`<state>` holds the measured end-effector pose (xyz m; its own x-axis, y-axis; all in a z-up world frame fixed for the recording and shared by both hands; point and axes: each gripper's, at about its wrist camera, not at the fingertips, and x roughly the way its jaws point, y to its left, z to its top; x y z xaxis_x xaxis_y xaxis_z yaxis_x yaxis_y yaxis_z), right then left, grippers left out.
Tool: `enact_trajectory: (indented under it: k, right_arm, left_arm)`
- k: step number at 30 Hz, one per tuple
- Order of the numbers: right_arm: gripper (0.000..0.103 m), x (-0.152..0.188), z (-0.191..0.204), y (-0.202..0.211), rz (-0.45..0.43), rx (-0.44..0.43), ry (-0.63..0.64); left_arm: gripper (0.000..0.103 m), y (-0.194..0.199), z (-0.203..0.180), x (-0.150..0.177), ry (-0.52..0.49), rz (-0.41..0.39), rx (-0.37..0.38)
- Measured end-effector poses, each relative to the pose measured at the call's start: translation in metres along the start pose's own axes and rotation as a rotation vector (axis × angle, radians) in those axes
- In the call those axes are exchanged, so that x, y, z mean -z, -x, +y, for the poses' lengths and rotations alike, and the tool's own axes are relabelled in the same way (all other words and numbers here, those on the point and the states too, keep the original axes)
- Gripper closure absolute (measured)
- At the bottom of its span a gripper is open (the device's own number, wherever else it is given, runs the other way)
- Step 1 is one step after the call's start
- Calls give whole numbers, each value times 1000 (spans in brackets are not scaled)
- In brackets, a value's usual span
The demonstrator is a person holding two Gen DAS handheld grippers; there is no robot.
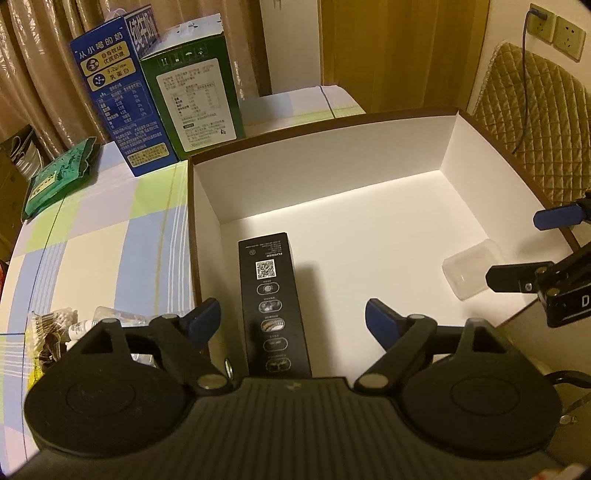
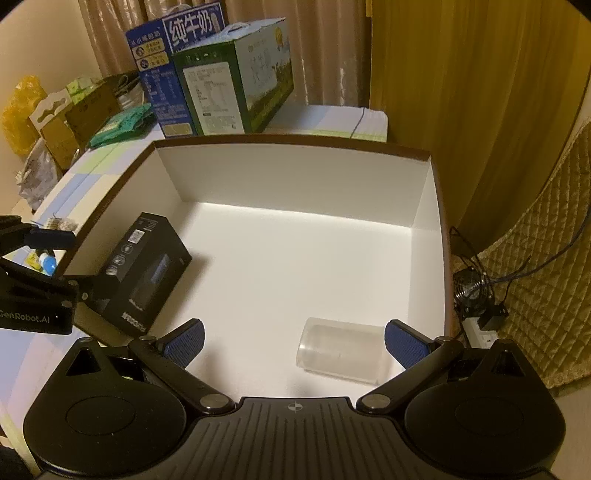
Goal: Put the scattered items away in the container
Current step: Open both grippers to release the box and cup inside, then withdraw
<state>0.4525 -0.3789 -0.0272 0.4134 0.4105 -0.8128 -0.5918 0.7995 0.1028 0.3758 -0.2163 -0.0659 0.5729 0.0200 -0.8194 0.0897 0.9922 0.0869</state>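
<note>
Grippers first: the left gripper [image 1: 293, 317] hangs over the near left part of the container [image 1: 321, 155] with its jaws spread and nothing between the pads; the black box [image 1: 271, 302] lies flat on the floor below, its near end cut off by the gripper body. The right gripper [image 2: 293, 341] stands equally wide, pads clear of the clear plastic cup [image 2: 341, 350], which lies on its side on the container [image 2: 295, 173] floor just ahead of the right-hand fingertip. Its faint outline is hard to trace against the white floor.

Count inside the container: two items, one black box [image 2: 147, 266] at the left wall and one cup [image 1: 471, 269] near the right wall, well apart.

Outside, at the left edge, a small cluster remains on the tablecloth [image 1: 110, 236]: a bag of cotton swabs [image 1: 51, 325], a small bottle [image 1: 83, 328] and a clear wrapper, all partly hidden behind the left gripper (exact number cannot be told). One green packet [image 1: 59, 177] lies farther back.

Two milk cartons, one blue carton [image 1: 122, 96] and one green carton [image 1: 192, 88], stand touching behind the container. Curtains [image 1: 37, 66] hang behind; a quilted chair cover [image 1: 532, 122] and a wall socket [image 1: 554, 29] sit to the right.
</note>
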Motion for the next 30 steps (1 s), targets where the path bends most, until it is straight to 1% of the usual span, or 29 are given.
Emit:
enact_trajectory:
  k: [6, 13, 18, 30]
  right_arm:
    - [2, 4, 7, 11, -20, -5, 1]
    - [2, 11, 16, 25, -43, -9, -6]
    - [2, 17, 25, 37, -59, -7, -15]
    - [2, 36, 60, 62, -89, 6, -35]
  left_arm:
    - [19, 13, 4, 6, 8, -12, 0]
    - [19, 32, 7, 12, 20, -44, -1]
    - [17, 47, 10, 19, 16, -67, 4]
    - [17, 78, 21, 45, -27, -95, 53]
